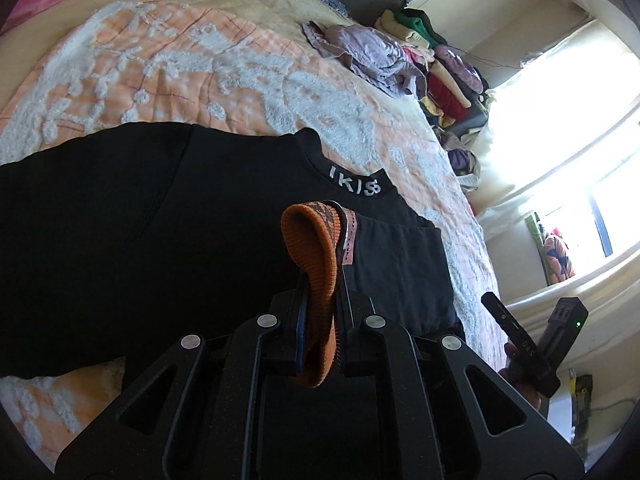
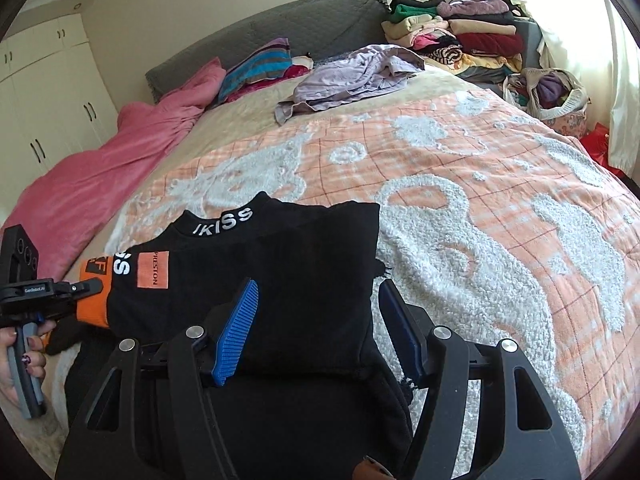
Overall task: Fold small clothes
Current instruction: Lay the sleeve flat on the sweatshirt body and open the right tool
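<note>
A small black sweater (image 2: 280, 280) with white "KISS" lettering on the collar lies partly folded on the bed; it also shows in the left wrist view (image 1: 140, 232). Its sleeve ends in an orange ribbed cuff (image 1: 316, 280). My left gripper (image 1: 320, 292) is shut on that cuff; it shows at the left edge of the right wrist view (image 2: 86, 290), holding the cuff (image 2: 94, 304) over the sweater. My right gripper (image 2: 316, 320) is open, its blue pads (image 2: 236, 332) on either side of the sweater's near right edge, holding nothing.
The bed carries an orange and white fleecy blanket (image 2: 500, 208). A crumpled lilac garment (image 2: 352, 76) lies further back, a pink blanket (image 2: 100, 184) at the left, stacked clothes (image 2: 460, 36) and a bag (image 2: 552, 92) at the far right by the window.
</note>
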Demonstrator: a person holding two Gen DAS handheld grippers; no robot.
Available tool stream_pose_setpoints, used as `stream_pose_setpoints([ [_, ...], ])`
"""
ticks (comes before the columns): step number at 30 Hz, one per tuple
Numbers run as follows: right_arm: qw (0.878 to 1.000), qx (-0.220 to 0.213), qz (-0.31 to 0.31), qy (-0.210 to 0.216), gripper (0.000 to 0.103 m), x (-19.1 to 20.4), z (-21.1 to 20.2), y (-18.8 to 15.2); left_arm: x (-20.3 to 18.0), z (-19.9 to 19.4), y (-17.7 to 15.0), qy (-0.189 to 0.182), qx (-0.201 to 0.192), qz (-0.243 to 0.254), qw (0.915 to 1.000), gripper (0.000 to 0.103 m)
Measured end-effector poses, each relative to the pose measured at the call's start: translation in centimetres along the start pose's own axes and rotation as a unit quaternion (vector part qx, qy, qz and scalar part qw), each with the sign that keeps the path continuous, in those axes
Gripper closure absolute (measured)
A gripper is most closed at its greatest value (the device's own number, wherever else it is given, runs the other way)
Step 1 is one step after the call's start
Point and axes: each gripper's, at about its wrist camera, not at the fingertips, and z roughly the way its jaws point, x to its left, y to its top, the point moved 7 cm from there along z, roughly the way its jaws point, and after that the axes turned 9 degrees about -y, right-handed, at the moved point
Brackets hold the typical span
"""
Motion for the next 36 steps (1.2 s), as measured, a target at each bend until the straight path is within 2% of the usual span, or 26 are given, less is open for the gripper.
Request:
stream_pose_setpoints([
  [6, 1.000, 0.002, -0.007, -0.004, 0.042, 0.0, 0.3, -0.3, 0.7, -0.1, -0.4, 0.011, 0.008, 0.005, 0.9999, 0.097],
  [11, 1.000, 0.005, -0.009, -0.009, 0.042, 0.0, 0.6, -0.5, 1.0, -1.3, 0.1, 0.040, -0.012, 0.019, 0.9990, 0.095],
  [16, 1.000, 0.008, -0.027, -0.008, 0.042, 0.9, 0.8, -0.8, 0.2, -2.2, 0.5, 0.046, -0.025, 0.041, 0.9978, 0.095],
  [21, 0.998, 0.008, -0.063, -0.014, 0.042, 2.2, 1.1, -1.3, -0.3, -0.2, -0.6, 0.063, 0.002, 0.065, 0.9959, 0.091],
  [24, 0.997, 0.010, -0.075, -0.007, 0.042, 3.0, 1.2, -1.7, 0.0, 1.1, -1.5, 0.086, 0.024, 0.081, 0.9927, 0.091],
  [28, 0.996, 0.018, -0.089, 0.002, 0.042, 4.0, 1.6, -2.1, 1.7, 2.7, -2.8, 0.114, 0.051, 0.076, 0.9893, 0.084],
  [32, 0.995, 0.031, -0.098, 0.006, 0.042, 4.6, 2.4, -2.7, 2.3, 3.1, -3.3, 0.126, 0.052, 0.089, 0.9867, 0.083],
  [36, 0.991, 0.075, -0.103, -0.038, 0.042, 3.5, 4.3, -3.9, 2.3, 3.0, -3.4, 0.121, 0.050, 0.088, 0.9875, 0.083],
])
